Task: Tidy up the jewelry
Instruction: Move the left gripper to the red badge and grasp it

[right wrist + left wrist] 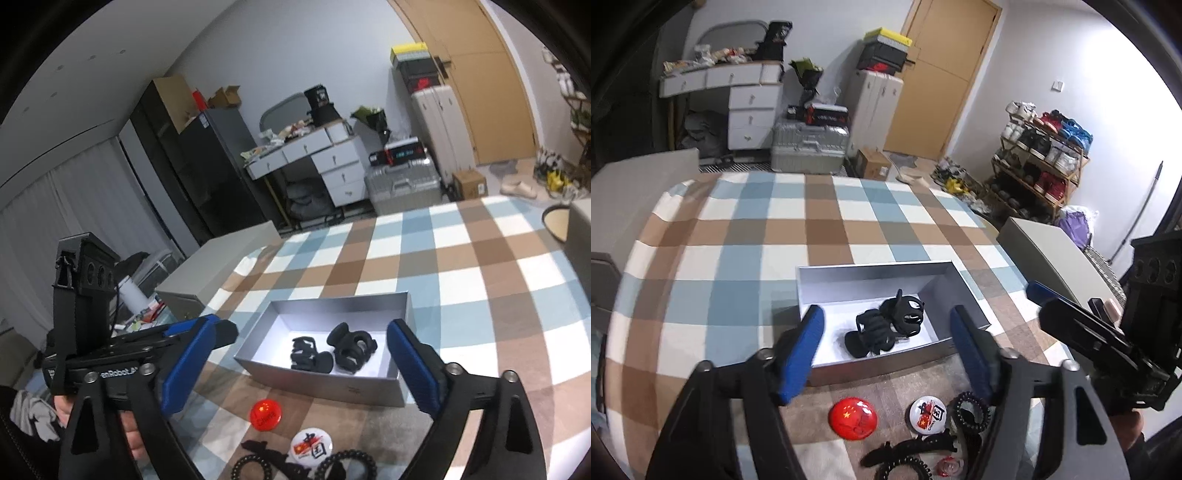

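A silver open box [875, 273] [402, 306] sits on the checked tablecloth and holds two black hair claw clips [886, 325] [332, 352]. In front of it lie a red badge [854, 419] [266, 414], a white badge [928, 413] [310, 446], black spiral hair ties [971, 410] [258, 467] and a black flat clip [908, 448]. My left gripper [886, 350] is open and empty above the box's near wall. My right gripper [299, 363] is open and empty above the box and badges. The right gripper shows at right in the left wrist view [1086, 332]; the left gripper shows at left in the right wrist view [199, 332].
Grey chair backs stand at the table's sides [1049, 254] [221, 262]. A small red and white item [947, 466] lies near the hair ties. Behind are a white desk [738, 92], suitcases [809, 146], a shoe rack [1041, 158] and a wooden door [945, 74].
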`<action>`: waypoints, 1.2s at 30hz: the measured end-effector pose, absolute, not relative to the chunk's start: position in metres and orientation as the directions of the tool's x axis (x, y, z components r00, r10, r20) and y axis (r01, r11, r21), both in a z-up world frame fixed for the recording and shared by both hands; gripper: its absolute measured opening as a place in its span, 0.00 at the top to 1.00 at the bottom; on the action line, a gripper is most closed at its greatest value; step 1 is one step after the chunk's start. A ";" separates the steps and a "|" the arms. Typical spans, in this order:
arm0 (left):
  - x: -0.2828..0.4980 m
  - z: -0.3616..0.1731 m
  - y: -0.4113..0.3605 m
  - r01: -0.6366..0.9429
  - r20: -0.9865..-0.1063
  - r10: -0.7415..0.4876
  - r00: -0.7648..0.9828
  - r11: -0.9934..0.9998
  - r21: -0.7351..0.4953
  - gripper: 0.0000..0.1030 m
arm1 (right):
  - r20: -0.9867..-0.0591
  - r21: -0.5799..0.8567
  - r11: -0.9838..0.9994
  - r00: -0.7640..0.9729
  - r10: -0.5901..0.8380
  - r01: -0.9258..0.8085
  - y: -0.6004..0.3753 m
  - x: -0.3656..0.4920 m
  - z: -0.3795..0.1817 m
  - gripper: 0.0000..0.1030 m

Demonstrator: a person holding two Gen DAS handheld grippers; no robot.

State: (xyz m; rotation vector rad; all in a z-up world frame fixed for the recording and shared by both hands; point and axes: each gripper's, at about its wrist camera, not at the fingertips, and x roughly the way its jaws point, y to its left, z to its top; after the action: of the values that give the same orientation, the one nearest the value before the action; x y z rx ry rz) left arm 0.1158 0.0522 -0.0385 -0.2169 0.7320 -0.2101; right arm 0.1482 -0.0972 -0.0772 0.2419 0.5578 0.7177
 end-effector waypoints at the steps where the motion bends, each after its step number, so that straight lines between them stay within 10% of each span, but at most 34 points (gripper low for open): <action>1: 0.113 -0.037 0.052 0.103 -0.632 -0.245 0.735 0.962 -0.253 0.31 | -0.393 0.387 0.739 0.626 0.674 -0.552 -0.098 0.144 -0.075 0.00; 16: 0.071 -0.044 0.058 0.007 -0.610 -0.134 0.781 0.979 -0.206 0.13 | -0.339 0.253 0.802 0.727 0.597 -0.540 -0.093 0.086 -0.083 0.00; 36: 0.051 -0.118 0.069 -0.089 -0.769 -0.095 0.632 0.977 -0.194 0.01 | -0.583 0.206 0.844 0.631 0.513 -0.496 -0.082 0.073 -0.155 0.00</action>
State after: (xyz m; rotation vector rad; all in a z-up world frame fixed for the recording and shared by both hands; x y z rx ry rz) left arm 0.0505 0.0690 -0.1181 -0.2226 0.8882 -0.0036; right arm 0.0730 -0.0822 -0.1546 0.0267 0.6756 0.5772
